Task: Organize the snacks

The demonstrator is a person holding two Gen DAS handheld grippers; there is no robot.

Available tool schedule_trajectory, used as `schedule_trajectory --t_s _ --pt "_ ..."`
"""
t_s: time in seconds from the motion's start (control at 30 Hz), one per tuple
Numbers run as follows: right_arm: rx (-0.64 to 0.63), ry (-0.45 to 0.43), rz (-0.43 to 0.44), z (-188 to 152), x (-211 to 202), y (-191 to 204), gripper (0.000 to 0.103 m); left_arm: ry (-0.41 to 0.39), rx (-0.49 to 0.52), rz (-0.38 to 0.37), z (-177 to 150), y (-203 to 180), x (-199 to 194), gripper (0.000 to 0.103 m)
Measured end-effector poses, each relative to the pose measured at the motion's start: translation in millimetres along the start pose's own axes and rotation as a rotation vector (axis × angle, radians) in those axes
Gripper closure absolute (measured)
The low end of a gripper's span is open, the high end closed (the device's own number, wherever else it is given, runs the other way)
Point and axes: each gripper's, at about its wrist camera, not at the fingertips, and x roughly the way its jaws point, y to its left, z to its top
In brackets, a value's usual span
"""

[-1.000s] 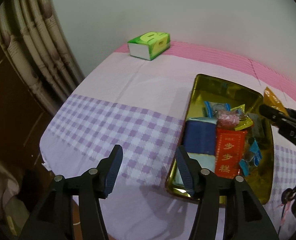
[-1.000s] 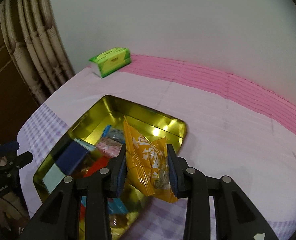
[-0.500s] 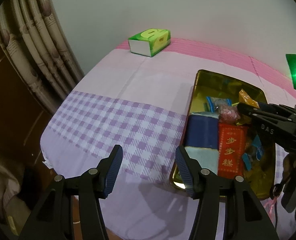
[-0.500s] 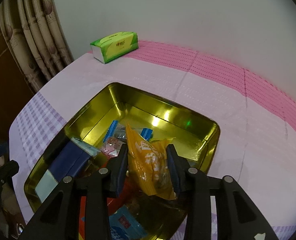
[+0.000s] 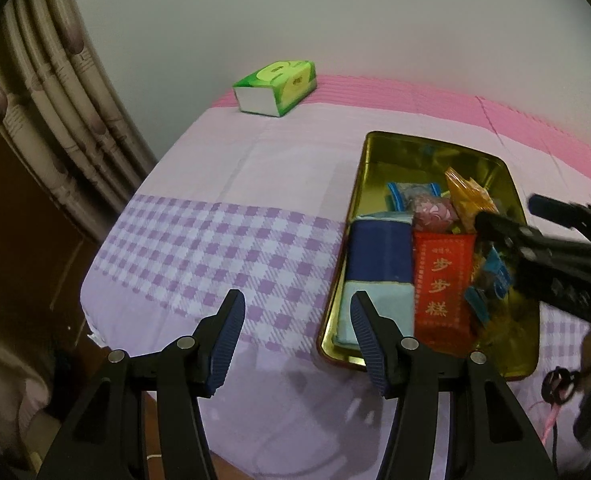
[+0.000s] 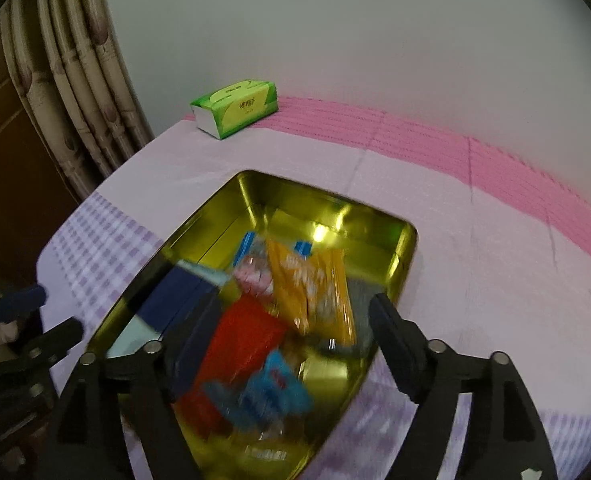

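Orange snack packet [image 6: 311, 284] is now lying inside the gold tin [image 6: 409, 240] on the counter, no longer clamped | right tool [image 6: 291, 344] is opening, releasing it; left tool [image 5: 295, 336] is hanging half open, empty | placement seeming complete

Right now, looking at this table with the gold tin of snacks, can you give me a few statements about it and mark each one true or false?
1. The orange snack packet lies inside the gold tin. True.
2. The right gripper is clamped shut on the orange packet. False: its jaws are opening, standing wide either side of the packet without pressing it.
3. The green tissue box sits inside the tin. False: it stands on the cloth near the wall, apart from the tin.
4. The left gripper holds nothing. True: only cloth and the tin's near corner show between its fingers.
5. The red packet lies beside a dark blue box in the tin. True.
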Motion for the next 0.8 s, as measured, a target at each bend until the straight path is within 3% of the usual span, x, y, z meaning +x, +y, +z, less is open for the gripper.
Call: schedule_trajectory --t_s 0.27,0.8 --pt "0.016 0.044 -0.015 -29.6 -25.1 4.6 0.012 0.005 0.023 -0.004 -2.2 -8.6 -3.6 0.047" --pt "0.046 0.072 -0.017 -48.3 -32.2 7.4 0.011 -0.003 0.043 -0.003 -4.4 -17.1 -8.4 0.047"
